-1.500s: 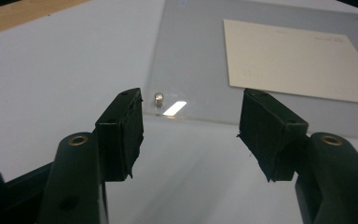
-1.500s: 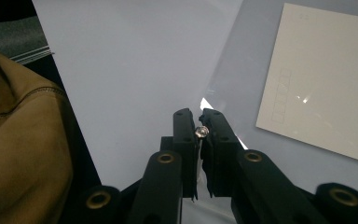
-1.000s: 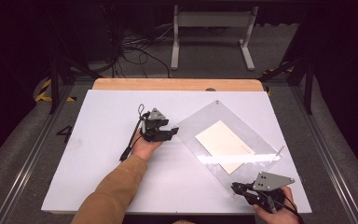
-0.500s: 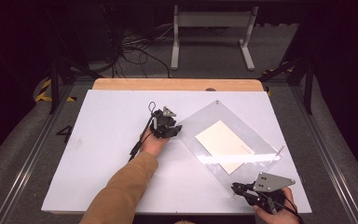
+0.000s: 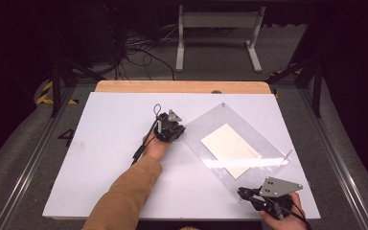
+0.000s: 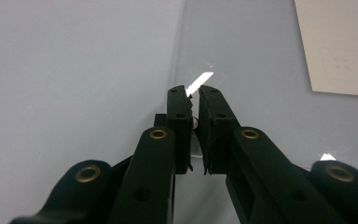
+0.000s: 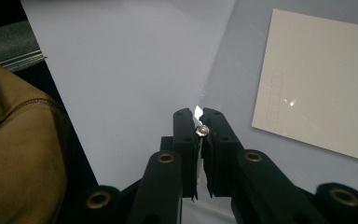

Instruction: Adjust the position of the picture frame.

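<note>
The clear acrylic sheet (image 5: 235, 143) lies flat and turned diamond-wise on the right half of my white table (image 5: 110, 143), with a cream card (image 5: 230, 146) under or in it. At the sheet's near corner my right gripper (image 5: 242, 193) has its jaws pressed together on a small silver screw (image 7: 202, 130), which sits right at the jaw tips in the right gripper view. My left gripper (image 5: 172, 132) is at the sheet's left corner, jaws nearly closed at the edge; I think there is a small fastener between them, but the left gripper view is too dark there to say.
</note>
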Tool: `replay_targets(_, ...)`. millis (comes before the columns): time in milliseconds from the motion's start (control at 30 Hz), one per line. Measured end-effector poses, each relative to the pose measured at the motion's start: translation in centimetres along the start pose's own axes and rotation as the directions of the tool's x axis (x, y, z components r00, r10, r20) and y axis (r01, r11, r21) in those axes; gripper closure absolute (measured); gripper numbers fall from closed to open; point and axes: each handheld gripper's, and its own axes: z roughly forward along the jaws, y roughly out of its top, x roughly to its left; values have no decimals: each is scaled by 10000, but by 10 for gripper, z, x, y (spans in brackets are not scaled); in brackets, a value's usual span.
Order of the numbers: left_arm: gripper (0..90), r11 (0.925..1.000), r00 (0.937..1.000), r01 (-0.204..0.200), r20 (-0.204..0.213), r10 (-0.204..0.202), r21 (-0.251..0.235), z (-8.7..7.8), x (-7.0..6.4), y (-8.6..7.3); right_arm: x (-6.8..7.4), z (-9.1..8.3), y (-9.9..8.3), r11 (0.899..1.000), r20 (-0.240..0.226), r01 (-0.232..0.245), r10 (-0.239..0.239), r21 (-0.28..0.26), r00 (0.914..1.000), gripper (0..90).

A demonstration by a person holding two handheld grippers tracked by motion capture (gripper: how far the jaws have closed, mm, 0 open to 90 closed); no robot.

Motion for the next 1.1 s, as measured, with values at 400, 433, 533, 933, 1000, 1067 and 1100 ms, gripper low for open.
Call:
replay_targets(400,841,9963,9982,-604,97,599,604,-35,-5,-10,2,-9,1,9995,-222,-95,88,-314,9997,842)
replay_targets(433,840,9957,9978,-658,84,654,652,-39,-6,-12,2,-9,1,9995,-248,-85,78,-298,9997,843)
replay_targets(533,840,9946,9973,-729,48,727,734,-50,-7,-21,4,-9,1,9998,-282,-21,14,-222,9996,844)
replay_targets(933,839,9860,9890,-1324,804,1245,1010,-98,-14,-69,6,-9,2,9999,-130,115,-114,110,9999,844)
replay_targets(1000,839,9845,9873,-1414,870,1327,1033,-104,-18,-75,6,-9,2,9998,-68,104,-102,171,9999,844)
replay_targets(1067,839,9825,9850,-1509,1008,1401,1088,-113,-22,-83,6,-10,2,9997,-16,106,-106,204,9999,844)
replay_targets(1100,839,9817,9841,-1526,1088,1404,1136,-117,-24,-88,5,-10,2,9997,-8,91,-91,213,10000,844)
